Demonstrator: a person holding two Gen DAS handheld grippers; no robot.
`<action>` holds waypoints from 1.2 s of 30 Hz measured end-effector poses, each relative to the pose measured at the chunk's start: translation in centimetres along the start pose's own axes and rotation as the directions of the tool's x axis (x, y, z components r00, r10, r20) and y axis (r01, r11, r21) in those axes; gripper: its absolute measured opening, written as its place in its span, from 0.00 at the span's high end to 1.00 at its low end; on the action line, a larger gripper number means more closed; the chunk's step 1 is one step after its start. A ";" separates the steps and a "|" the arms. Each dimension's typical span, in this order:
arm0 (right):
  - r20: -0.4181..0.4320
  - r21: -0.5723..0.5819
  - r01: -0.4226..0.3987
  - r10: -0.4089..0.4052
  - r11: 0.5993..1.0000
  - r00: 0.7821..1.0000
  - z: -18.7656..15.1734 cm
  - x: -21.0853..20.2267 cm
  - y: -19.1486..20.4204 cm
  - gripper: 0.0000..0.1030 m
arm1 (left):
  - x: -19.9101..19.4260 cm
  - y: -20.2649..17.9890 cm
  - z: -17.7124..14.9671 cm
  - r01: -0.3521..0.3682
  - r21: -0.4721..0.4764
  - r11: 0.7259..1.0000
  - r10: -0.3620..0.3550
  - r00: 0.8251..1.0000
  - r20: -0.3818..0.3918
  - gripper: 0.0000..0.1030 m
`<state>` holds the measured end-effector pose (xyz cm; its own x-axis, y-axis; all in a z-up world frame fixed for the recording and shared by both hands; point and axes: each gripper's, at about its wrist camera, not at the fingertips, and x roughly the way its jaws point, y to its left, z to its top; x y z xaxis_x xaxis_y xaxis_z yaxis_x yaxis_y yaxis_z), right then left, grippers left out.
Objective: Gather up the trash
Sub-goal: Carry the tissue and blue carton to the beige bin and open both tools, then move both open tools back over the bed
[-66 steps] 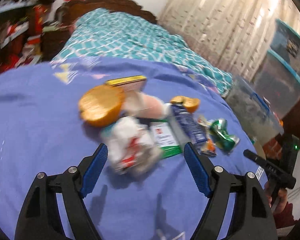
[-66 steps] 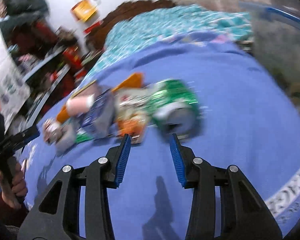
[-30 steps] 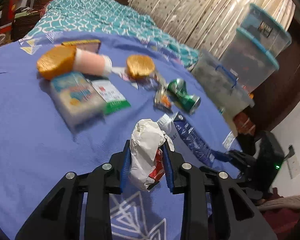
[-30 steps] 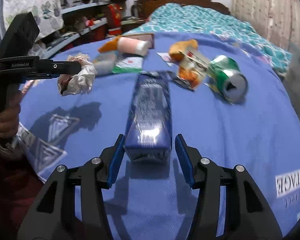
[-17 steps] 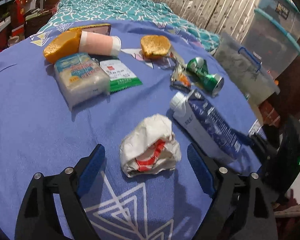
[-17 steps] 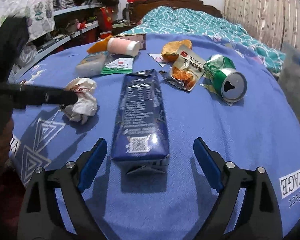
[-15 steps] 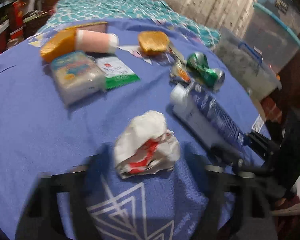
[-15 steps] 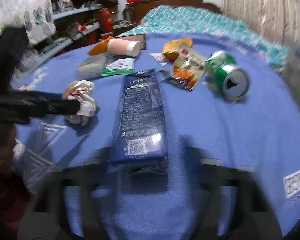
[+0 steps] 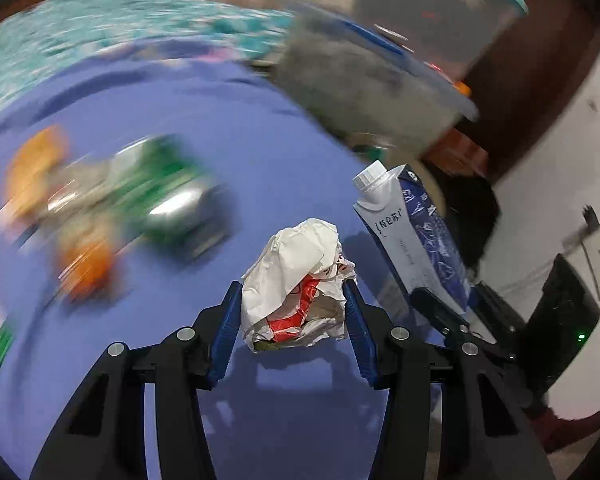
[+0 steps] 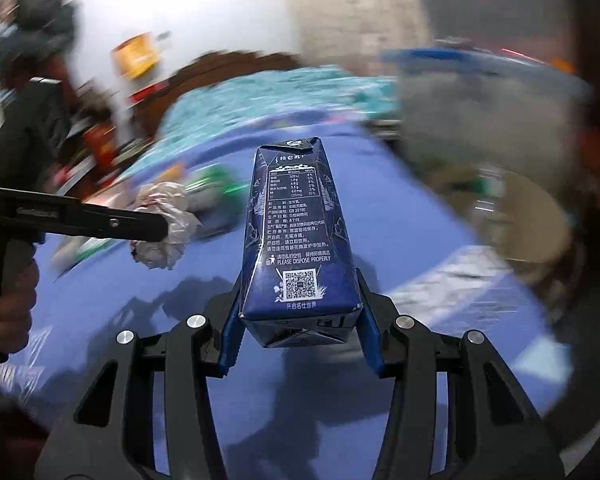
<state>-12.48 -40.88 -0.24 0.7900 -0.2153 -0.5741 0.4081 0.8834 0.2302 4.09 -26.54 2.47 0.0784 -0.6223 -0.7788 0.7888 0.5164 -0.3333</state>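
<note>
My left gripper [image 9: 292, 332] is shut on a crumpled white and red paper wrapper [image 9: 300, 280] and holds it above the blue bedsheet [image 9: 220, 120]. My right gripper [image 10: 298, 328] is shut on a dark blue milk carton [image 10: 298, 232] with a white cap, lifted off the bed. The carton also shows in the left wrist view [image 9: 412, 232], and the wrapper in the right wrist view [image 10: 164, 220]. A green can [image 9: 168, 196] and an orange snack wrapper [image 9: 84, 268] lie blurred on the bed to the left.
Clear plastic storage bins [image 9: 380, 80] with blue lids stand beyond the bed's right edge. A round tan container [image 10: 516, 216] sits low beside the bed. A teal patterned cover [image 9: 80, 32] lies at the far end. Both views are motion blurred.
Both grippers, open half a second ago around the wrapper and the carton on the bed, have shut on them and lifted them, and both have swung right towards the bins.
</note>
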 end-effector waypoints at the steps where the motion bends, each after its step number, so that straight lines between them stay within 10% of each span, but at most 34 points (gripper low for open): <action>1: -0.002 0.029 0.023 -0.023 0.999 1.000 0.5 0.0 -1.4 0.51 | 1.6 -1.5 1.8 0.024 0.034 0.999 -0.023 1.000 -0.018 0.54; 6: -0.078 0.196 0.131 -0.118 0.972 0.990 3.2 1.7 -9.0 0.51 | 8.9 -7.0 8.7 0.119 0.107 0.987 -0.108 0.989 -0.098 0.52; 9: -0.111 0.284 0.147 -0.120 0.947 0.987 4.3 3.2 -12.0 0.49 | 13.4 -9.3 12.1 0.144 0.082 0.986 -0.135 0.984 -0.113 0.31; 15: 0.005 0.357 0.166 -0.180 0.919 0.984 4.8 1.5 -13.1 0.40 | 15.4 -11.7 13.9 0.118 0.087 0.989 -0.108 0.988 -0.112 0.20; 27: -0.028 0.285 0.023 -0.016 0.958 0.999 4.0 4.2 -6.8 0.41 | 3.6 -2.5 1.7 0.090 0.041 0.995 -0.089 0.996 -0.031 0.21; 33: -0.112 0.205 -0.111 0.136 0.973 0.984 3.5 6.8 0.6 0.41 | -2.8 6.9 -6.8 -0.117 -0.193 0.974 0.126 0.992 0.033 0.21; 36: -0.155 0.141 -0.197 0.218 0.970 0.964 2.8 7.5 5.9 0.40 | -6.4 10.1 -9.8 -0.262 -0.318 0.911 0.298 0.952 0.070 0.21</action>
<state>-2.87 -38.44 -1.03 0.7789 0.0496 -0.6251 0.3050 0.8410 0.4468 5.61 -11.61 -1.12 0.3521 -0.4796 -0.8038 0.5048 0.8205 -0.2684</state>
